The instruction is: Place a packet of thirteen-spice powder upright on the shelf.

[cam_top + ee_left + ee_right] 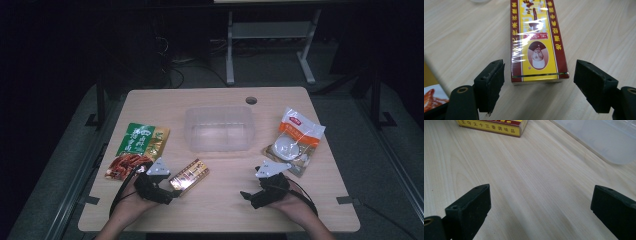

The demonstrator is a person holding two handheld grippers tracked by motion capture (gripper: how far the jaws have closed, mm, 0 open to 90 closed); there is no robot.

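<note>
A yellow and dark red box (189, 174) (537, 42) wrapped in glossy film lies flat on the wooden table (215, 210). My left gripper (169, 192) (539, 85) is open right at the box's near end, one jaw on each side and not touching it. The right gripper (248, 196) (541, 207) is open over bare wood near the front edge, with nothing between its jaws. One corner of the box (496, 126) and the clear plastic tub (218, 128) (604, 140) lie beyond it.
A green and gold snack packet (136, 150) lies at the left, its corner in the left gripper view (432, 97). A clear bag with orange print (296, 140) lies at the right. A round hole (251, 100) is near the table's back edge.
</note>
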